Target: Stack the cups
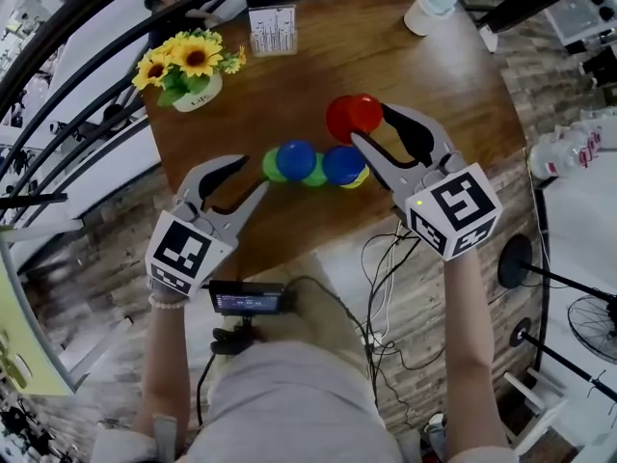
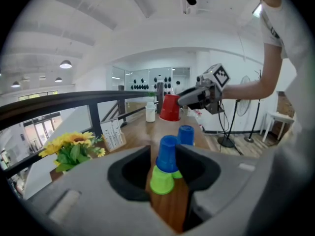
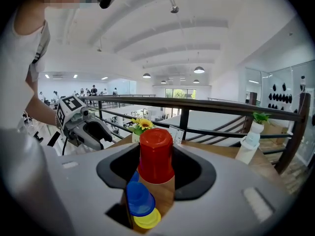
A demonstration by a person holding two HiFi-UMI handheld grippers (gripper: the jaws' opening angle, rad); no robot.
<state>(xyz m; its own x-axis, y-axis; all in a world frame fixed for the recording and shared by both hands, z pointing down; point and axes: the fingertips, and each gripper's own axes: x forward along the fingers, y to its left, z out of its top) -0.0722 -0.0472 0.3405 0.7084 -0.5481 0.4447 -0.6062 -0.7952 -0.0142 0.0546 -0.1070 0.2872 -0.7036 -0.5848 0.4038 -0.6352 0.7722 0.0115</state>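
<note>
**As Stacking Stands: Orientation, Position, Jaw State**

Where the person's arms reach over the near edge of the round brown wooden table (image 1: 318, 75), the left gripper (image 1: 253, 176) sits low at that edge. Its jaws are partly apart and nothing is clamped between them.

Just beyond its tips, a row of small plastic cups stands on the table. Each is mouth down and base up, with its long axis upright. From left to right:
- a blue cup (image 1: 296, 159) seated over a lime-green cup (image 1: 273, 167);
- a second lime-green cup (image 1: 316, 174) just beside that pair;
- another blue cup (image 1: 342, 164) seated over a yellow cup (image 1: 360, 177).

The right gripper (image 1: 369, 123) has its jaws closed on the side wall of a larger red plastic cup (image 1: 354, 117). This cup is held clear of the table, just beyond the blue-over-yellow pair. It is also inverted, closed base up and open mouth down, with its long axis near vertical and crosswise to the jaws.

Each gripper carries a white cube (image 1: 455, 210) bearing black square marker patterns.

Farther back stand a white pot of yellow sunflowers (image 1: 188, 70) and a small upright printed card (image 1: 273, 29). A white bottle holding a green sprig (image 1: 431, 6) stands at the far right edge. Print on the pot and the card is too small to read.
</note>
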